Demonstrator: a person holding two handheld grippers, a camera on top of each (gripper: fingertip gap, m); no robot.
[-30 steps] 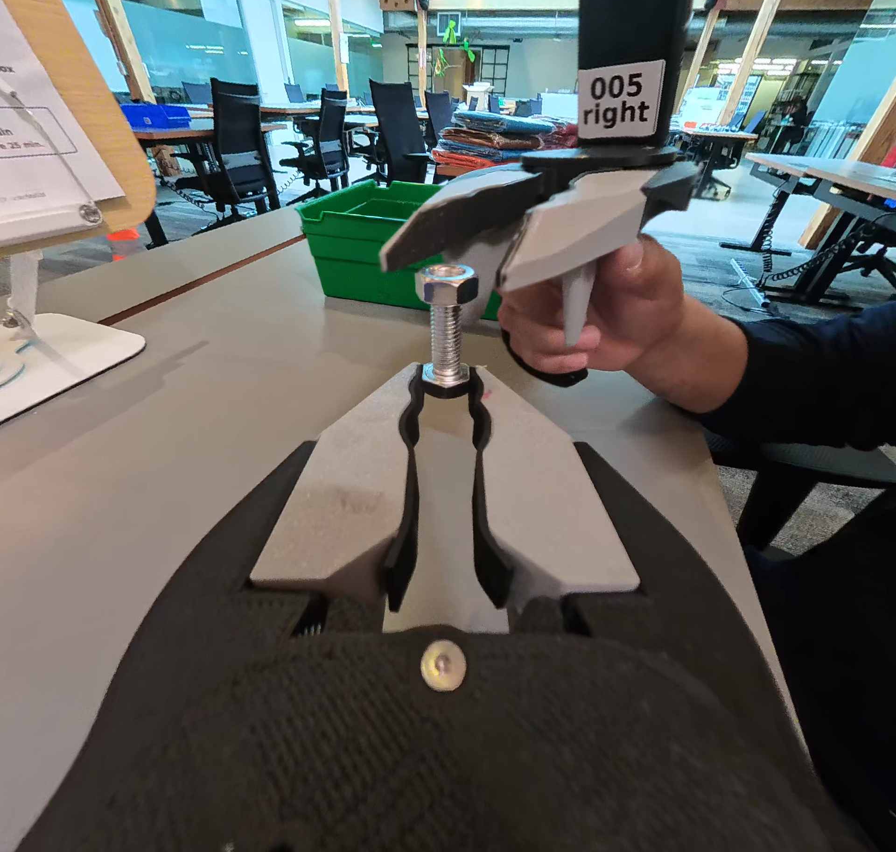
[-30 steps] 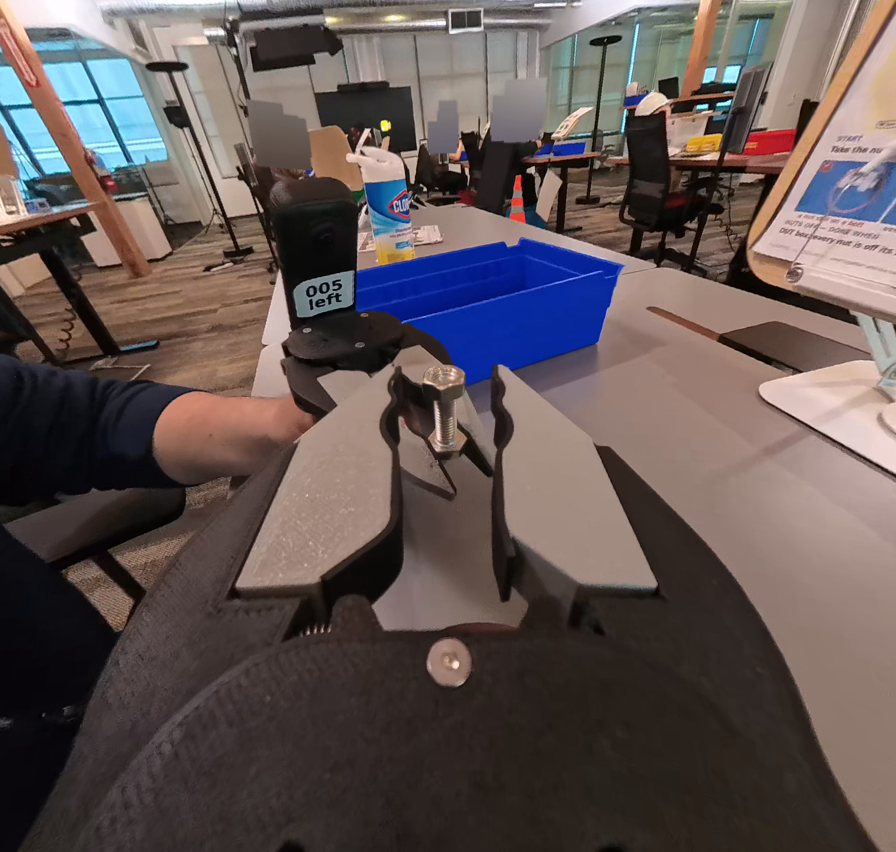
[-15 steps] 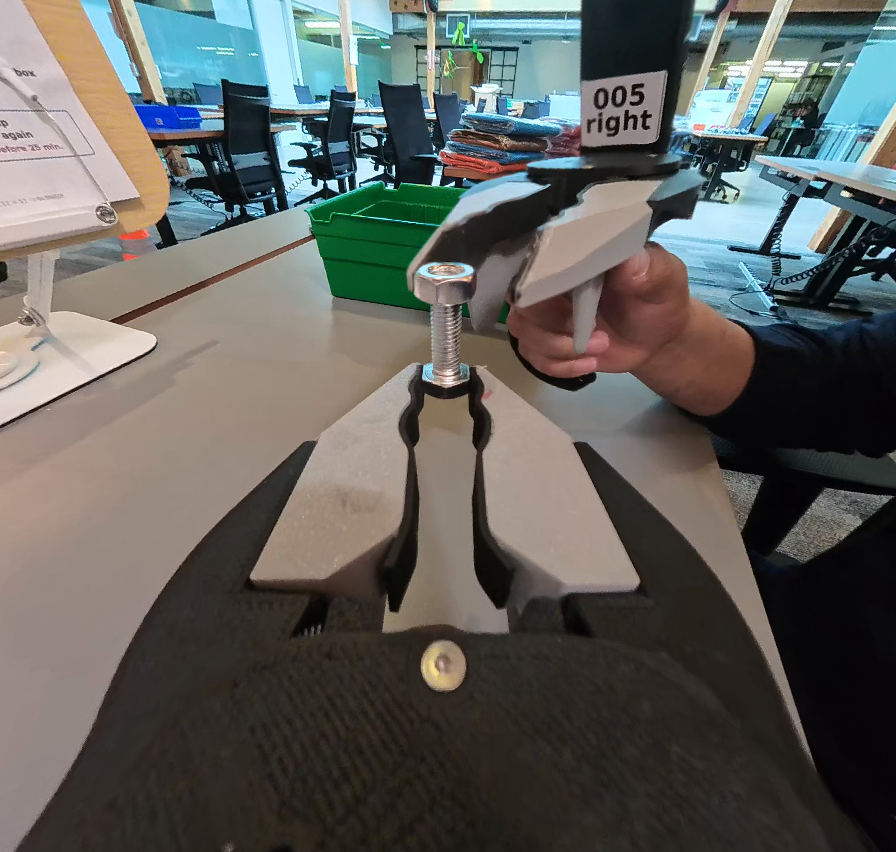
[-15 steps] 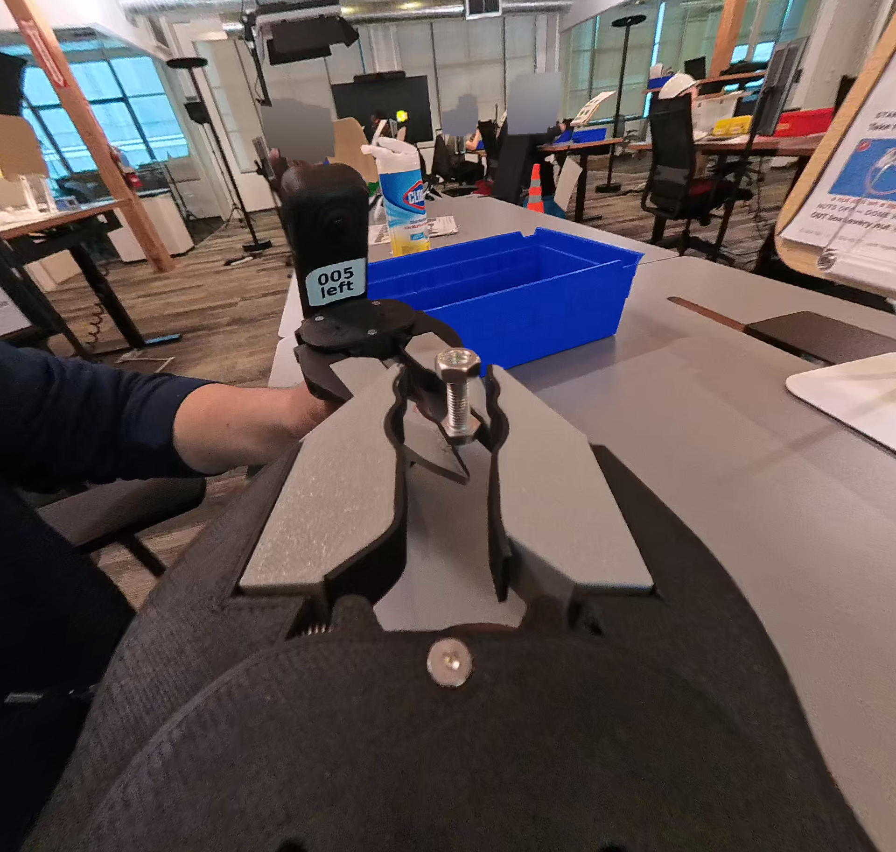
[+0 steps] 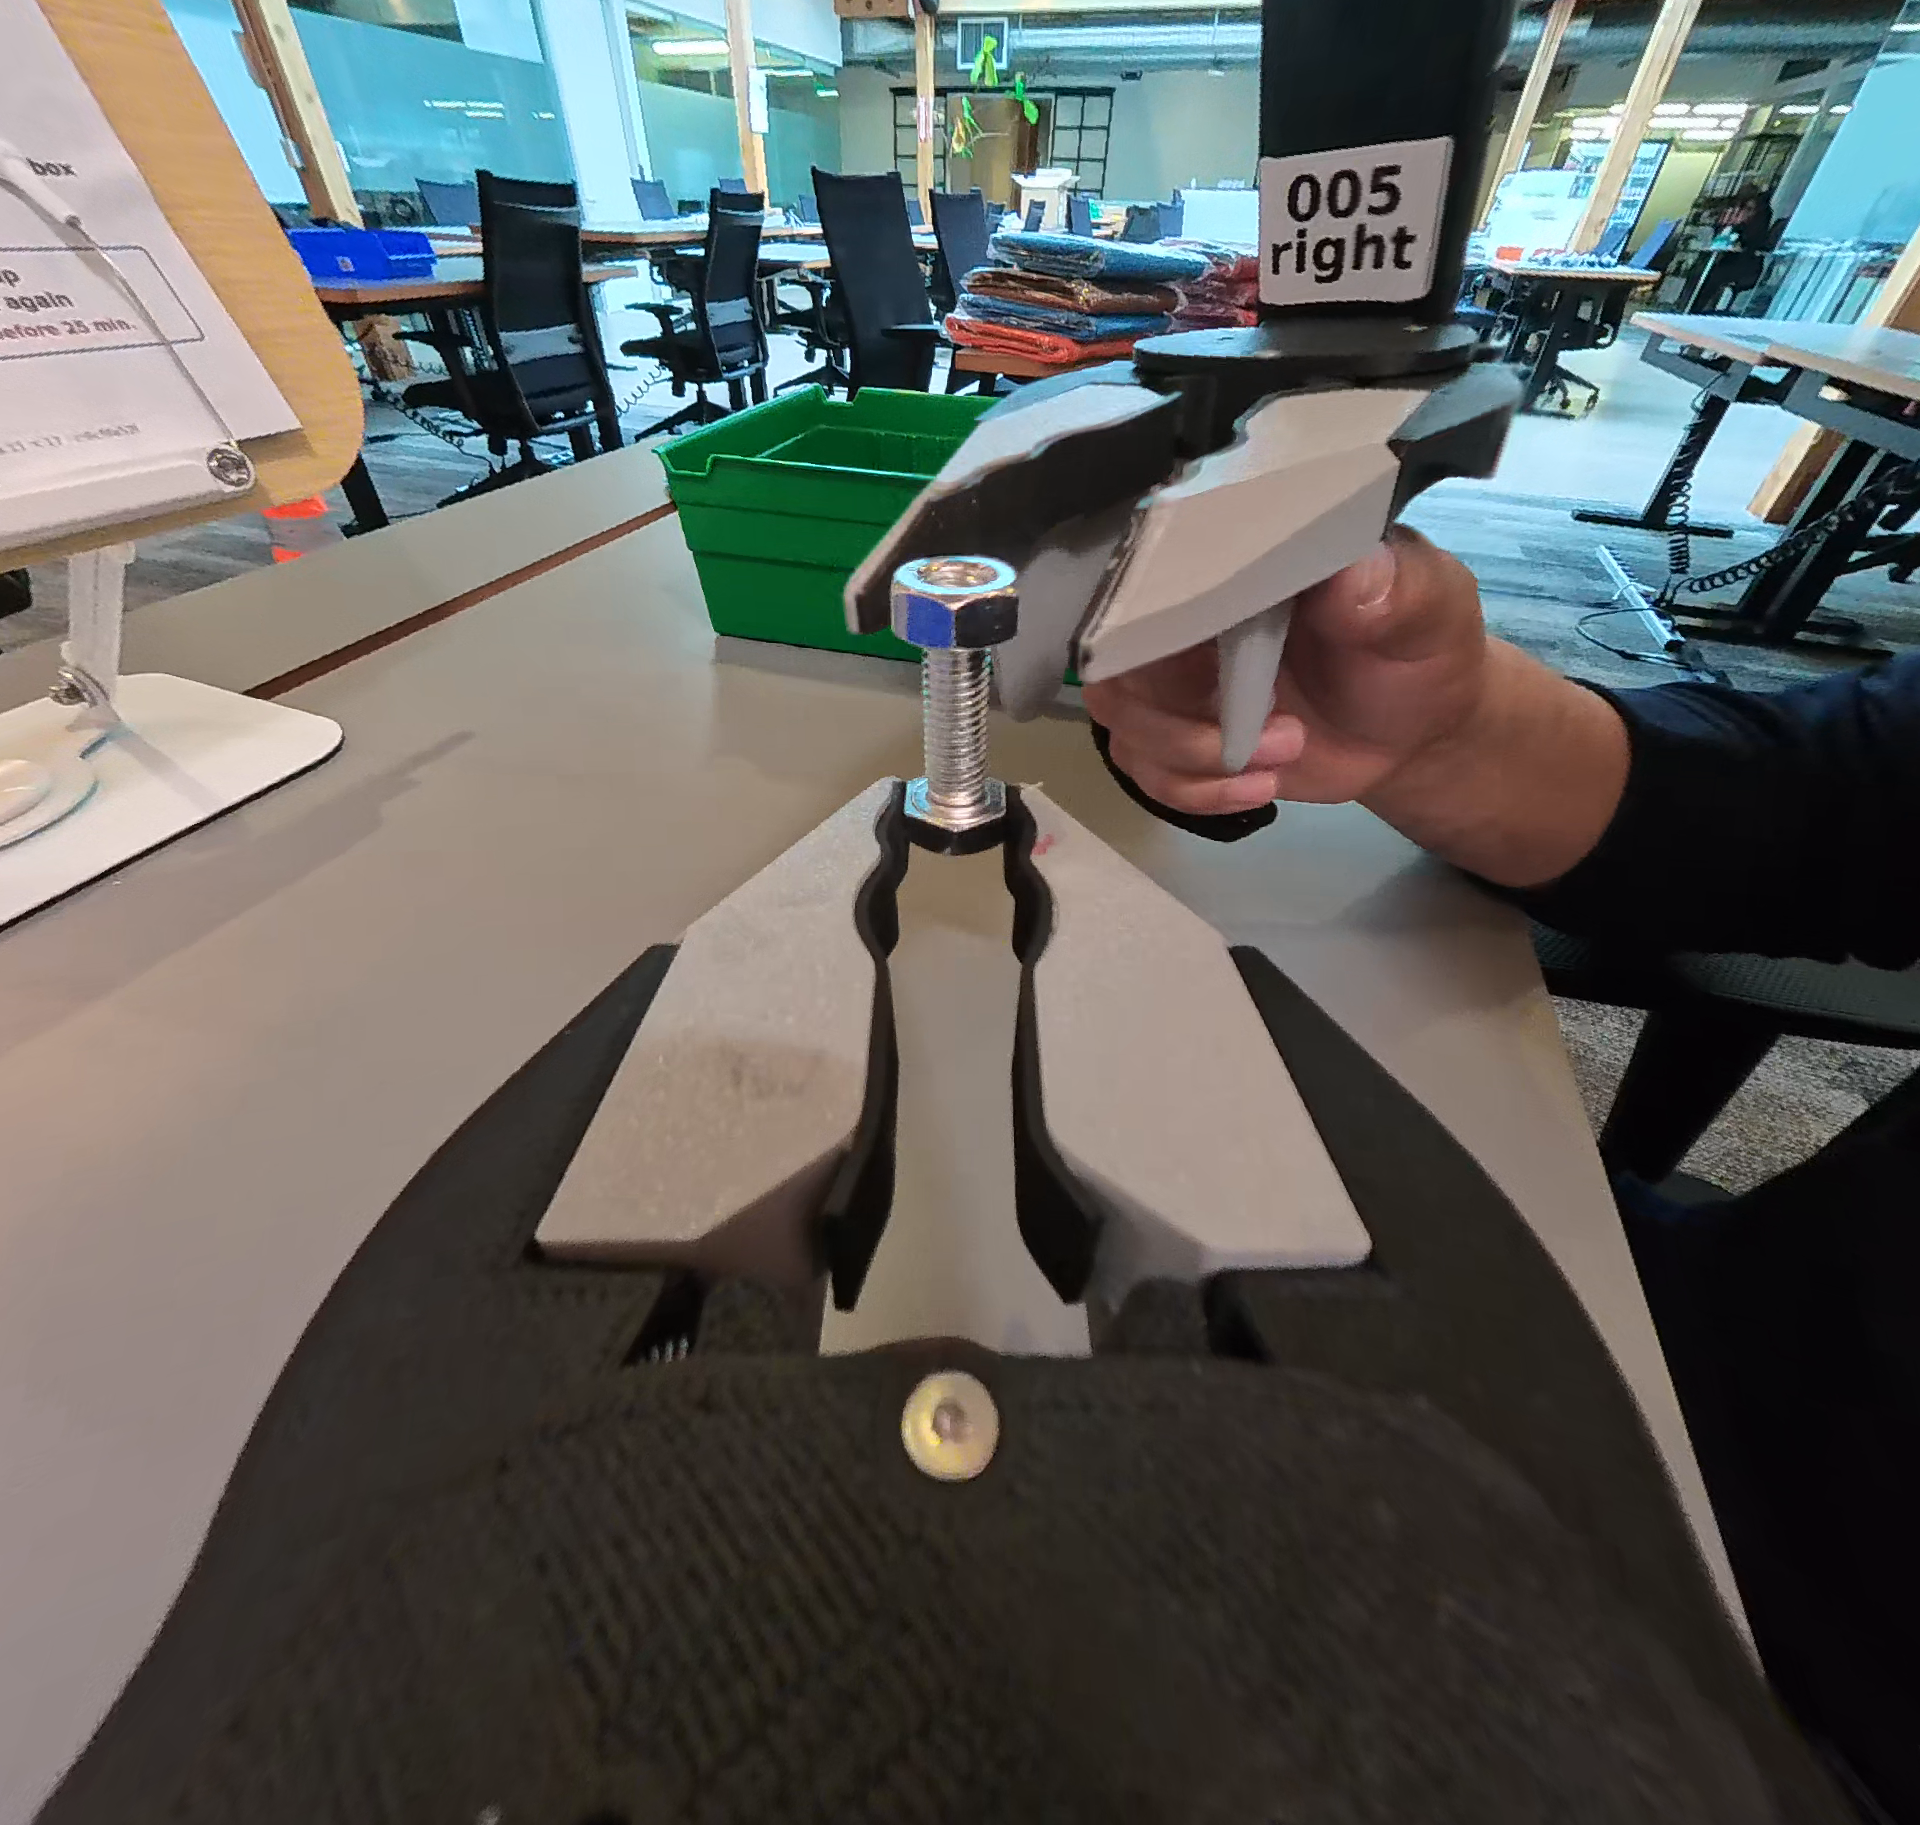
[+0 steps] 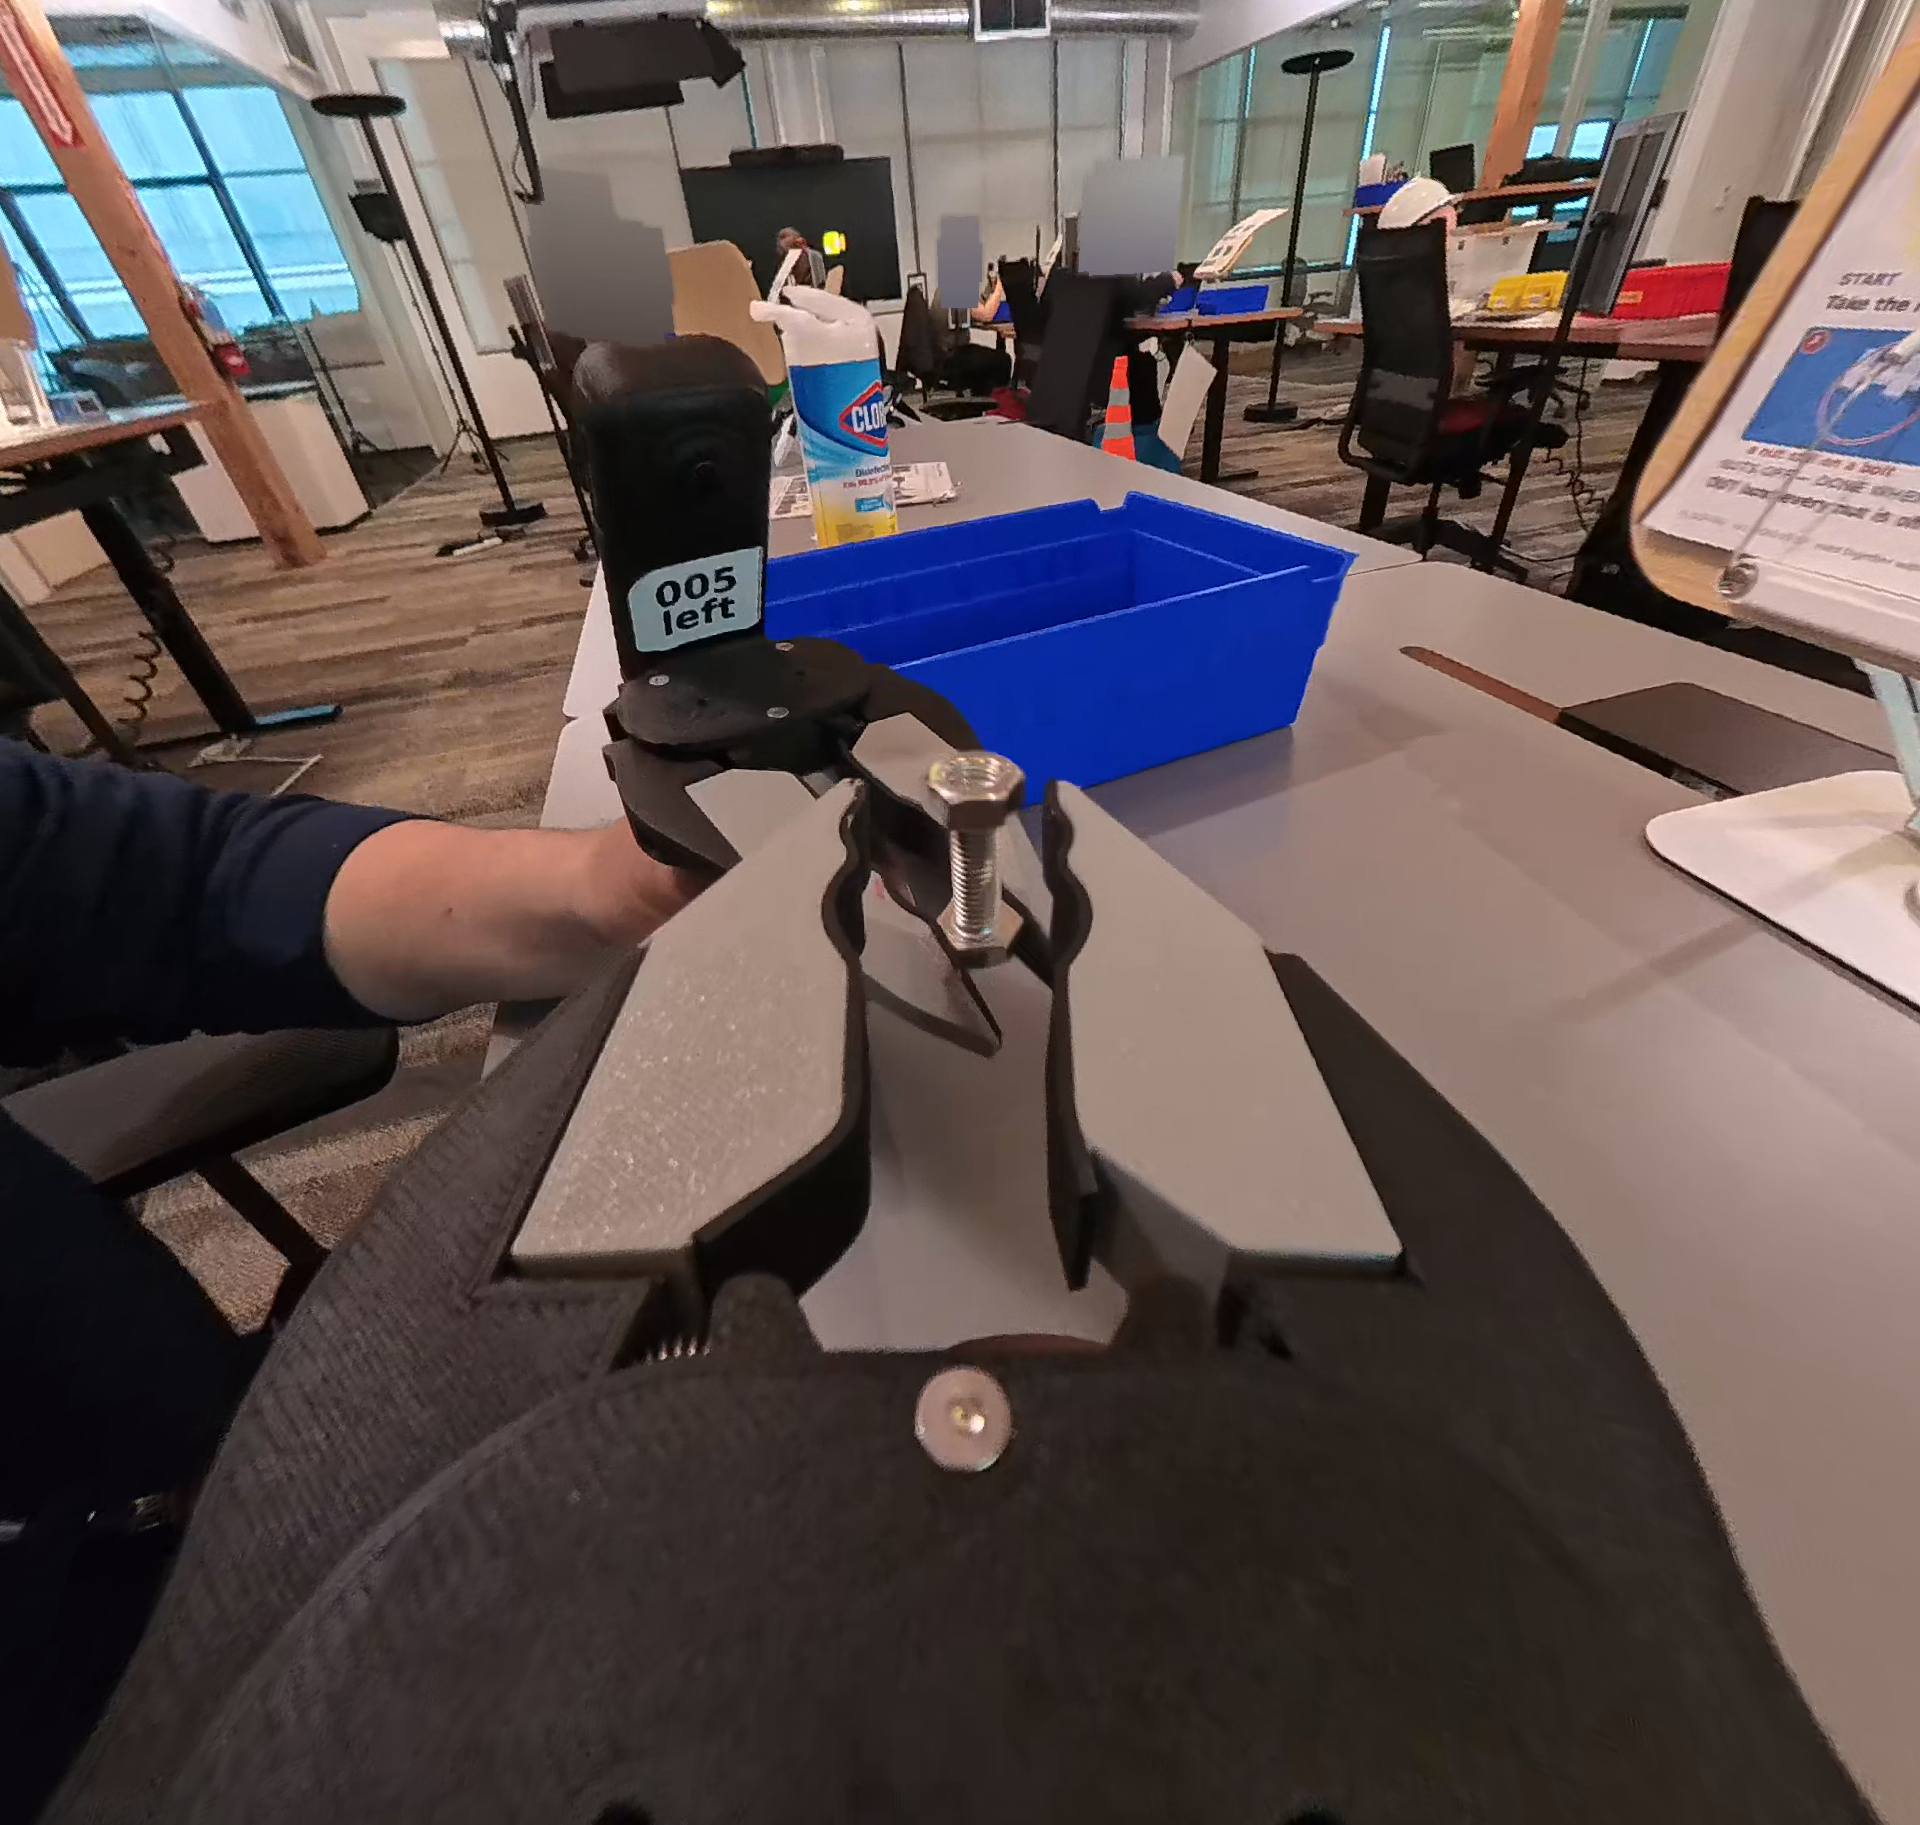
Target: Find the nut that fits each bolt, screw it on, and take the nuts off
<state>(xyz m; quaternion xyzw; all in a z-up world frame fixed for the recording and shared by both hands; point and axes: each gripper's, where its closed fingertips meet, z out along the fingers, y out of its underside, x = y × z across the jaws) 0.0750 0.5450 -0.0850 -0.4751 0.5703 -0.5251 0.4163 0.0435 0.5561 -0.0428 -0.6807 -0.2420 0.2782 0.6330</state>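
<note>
The grey bench (image 5: 312, 1048) carries everything, and the bolt serves as the landmark here. Behind the bolt in the left wrist view sits a green bin (image 5: 790, 518); behind it in the right wrist view sits a blue bin (image 6: 1091, 653), with a spray bottle (image 6: 840, 425) farther back. A white stand base (image 5: 156, 767) lies well to the bolt's left. The left claw (image 5: 954, 825) pinches the hexagonal head of the bolt (image 5: 956, 726), which stands upright with its threaded shank pointing up. The right claw (image 6: 961, 840) is spread around the bolt's upper end, its pads apart from the metal on both sides. A silver nut (image 5: 954, 603) sits at the very top of the bolt's shank.
</note>
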